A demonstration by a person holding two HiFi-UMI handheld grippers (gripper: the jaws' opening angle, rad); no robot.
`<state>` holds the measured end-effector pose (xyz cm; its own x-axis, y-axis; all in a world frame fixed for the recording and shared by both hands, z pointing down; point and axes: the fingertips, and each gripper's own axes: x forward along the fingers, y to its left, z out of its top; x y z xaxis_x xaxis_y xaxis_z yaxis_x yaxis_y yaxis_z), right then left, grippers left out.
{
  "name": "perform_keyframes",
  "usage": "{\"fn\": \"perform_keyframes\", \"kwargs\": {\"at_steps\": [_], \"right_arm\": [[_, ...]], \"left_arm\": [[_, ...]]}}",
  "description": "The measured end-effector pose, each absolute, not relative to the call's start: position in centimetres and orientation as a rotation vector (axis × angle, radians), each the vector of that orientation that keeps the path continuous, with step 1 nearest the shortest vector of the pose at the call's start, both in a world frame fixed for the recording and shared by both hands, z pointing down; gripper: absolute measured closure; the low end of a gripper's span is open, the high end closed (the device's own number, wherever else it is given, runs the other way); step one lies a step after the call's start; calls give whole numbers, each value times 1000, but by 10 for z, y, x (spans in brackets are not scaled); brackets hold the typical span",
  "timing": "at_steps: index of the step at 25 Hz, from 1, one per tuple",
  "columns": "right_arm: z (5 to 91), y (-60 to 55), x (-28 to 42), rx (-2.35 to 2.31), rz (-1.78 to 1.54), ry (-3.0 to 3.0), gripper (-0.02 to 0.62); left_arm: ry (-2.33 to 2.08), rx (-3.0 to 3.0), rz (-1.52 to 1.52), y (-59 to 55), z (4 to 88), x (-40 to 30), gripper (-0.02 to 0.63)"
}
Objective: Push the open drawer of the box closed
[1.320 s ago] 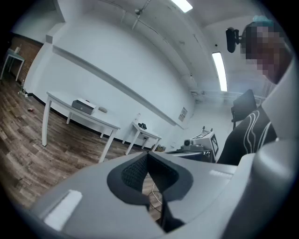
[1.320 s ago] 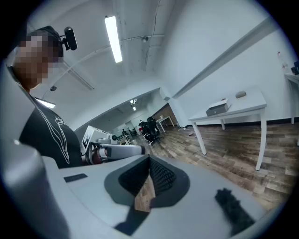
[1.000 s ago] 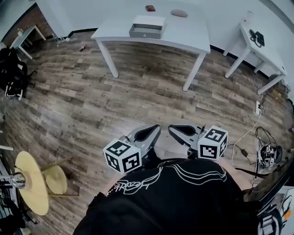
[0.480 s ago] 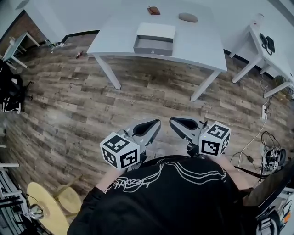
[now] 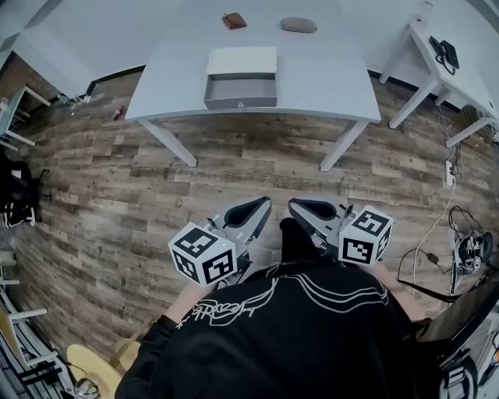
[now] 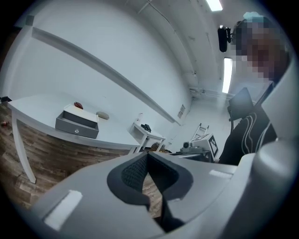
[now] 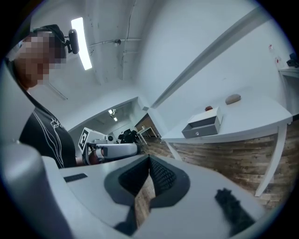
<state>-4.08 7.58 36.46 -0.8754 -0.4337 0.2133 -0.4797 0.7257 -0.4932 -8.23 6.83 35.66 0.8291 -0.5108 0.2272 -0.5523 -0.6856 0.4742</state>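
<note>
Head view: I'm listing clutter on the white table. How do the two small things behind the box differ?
The reddish-brown thing is dark and smaller; the grey thing is paler, wider and oval. The reddish-brown thing lies straight behind the box; the grey thing lies further right. Both rest on the table, apart from the box.

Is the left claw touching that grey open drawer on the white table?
Apart. The head view shows wooden floor between the left claw and the grey drawer.
</note>
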Motion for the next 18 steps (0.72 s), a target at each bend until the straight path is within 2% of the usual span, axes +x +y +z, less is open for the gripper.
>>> {"fn": "perform_keyframes", "kwargs": {"at_steps": [18], "right_arm": [[407,-128,-24,619,916,-2823,588]], "left_arm": [[-986,2317,199,-134,414,-73,598]]}}
